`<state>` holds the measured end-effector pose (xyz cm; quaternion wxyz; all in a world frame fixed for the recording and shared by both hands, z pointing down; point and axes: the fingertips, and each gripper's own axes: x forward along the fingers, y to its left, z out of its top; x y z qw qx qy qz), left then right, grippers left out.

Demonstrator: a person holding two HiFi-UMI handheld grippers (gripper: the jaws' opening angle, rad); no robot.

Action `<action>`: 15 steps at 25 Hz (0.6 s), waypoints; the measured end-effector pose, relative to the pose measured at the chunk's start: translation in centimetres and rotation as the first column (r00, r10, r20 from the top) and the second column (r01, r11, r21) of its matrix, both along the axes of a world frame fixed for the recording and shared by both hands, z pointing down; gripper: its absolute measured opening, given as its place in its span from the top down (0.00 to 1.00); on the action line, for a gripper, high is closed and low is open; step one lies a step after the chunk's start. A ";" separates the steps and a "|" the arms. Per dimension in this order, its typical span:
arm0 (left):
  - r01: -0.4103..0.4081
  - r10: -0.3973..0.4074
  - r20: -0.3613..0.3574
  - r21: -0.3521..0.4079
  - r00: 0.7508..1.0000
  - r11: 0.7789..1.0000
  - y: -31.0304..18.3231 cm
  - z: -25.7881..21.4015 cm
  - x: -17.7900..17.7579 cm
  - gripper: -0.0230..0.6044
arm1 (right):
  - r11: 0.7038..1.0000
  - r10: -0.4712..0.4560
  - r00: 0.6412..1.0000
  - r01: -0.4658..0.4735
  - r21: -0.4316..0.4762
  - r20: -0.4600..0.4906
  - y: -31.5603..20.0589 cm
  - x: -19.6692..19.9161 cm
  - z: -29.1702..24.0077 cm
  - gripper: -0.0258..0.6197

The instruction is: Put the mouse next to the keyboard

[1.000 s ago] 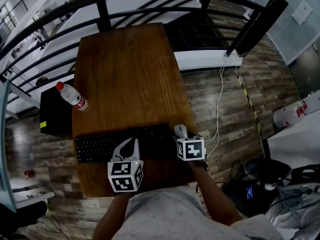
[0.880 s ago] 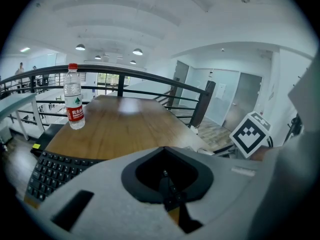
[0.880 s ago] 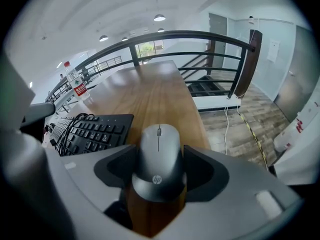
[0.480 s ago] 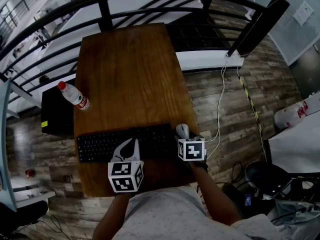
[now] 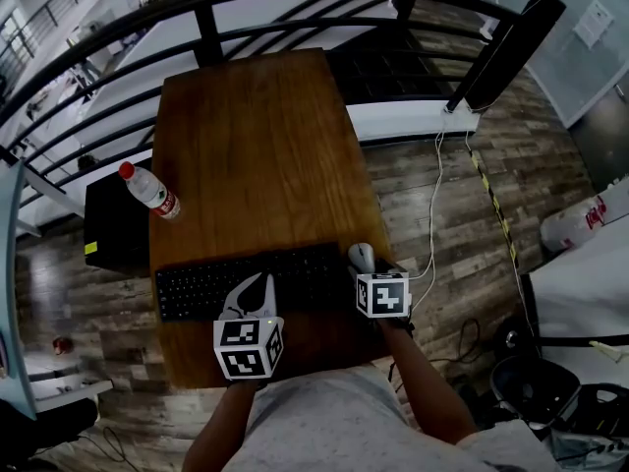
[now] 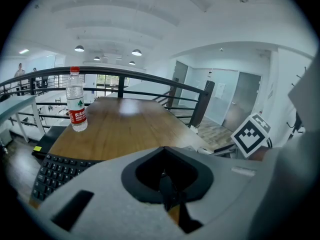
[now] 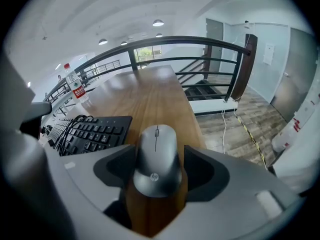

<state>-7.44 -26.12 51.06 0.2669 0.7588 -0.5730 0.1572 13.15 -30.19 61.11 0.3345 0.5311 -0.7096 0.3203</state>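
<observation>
The right gripper (image 7: 158, 146) is closed on the mouse (image 7: 156, 171) – jaws against its sides – which rests on the table (image 5: 256, 146), lower centre of the head view, just right of the keyboard (image 5: 226, 283). The left gripper (image 6: 170, 196) – jaws together, empty – is above the keyboard.

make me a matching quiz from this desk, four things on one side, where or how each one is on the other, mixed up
Things:
1. mouse
2. keyboard
3. water bottle
4. left gripper

Place or state:
a. jaws together, nothing in them
b. upright near the left edge of the table
c. between the jaws of the right gripper
d. black, lying across the table's near end

Pairs: 1-c, 2-d, 3-b, 4-a
</observation>
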 end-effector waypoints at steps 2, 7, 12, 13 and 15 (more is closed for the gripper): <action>-0.001 0.001 -0.001 0.001 1.000 1.000 0.2 -0.1 -0.2 0.97 | 1.000 0.005 1.000 -0.005 0.011 0.001 0.2 0.0 -0.4 0.48; -0.005 0.005 -0.006 0.015 1.000 1.000 0.7 -0.7 -0.5 0.97 | 0.998 -0.006 1.000 0.005 0.064 0.016 0.4 -0.8 -2.7 0.50; -0.002 0.002 -0.009 0.034 1.000 0.999 1.0 -1.6 -1.1 0.97 | 0.987 -0.070 0.996 0.061 0.147 0.056 0.5 -3.5 -6.1 0.58; 0.000 0.000 -0.009 0.038 1.000 0.999 1.1 -1.8 -1.2 0.97 | 0.983 -0.089 0.994 0.077 0.165 0.067 0.5 -4.2 -6.8 0.59; 0.006 -0.006 -0.010 0.045 1.000 0.999 1.3 -2.2 -1.7 0.97 | 0.974 -0.126 0.988 0.107 0.202 0.087 0.7 -5.6 -8.3 0.63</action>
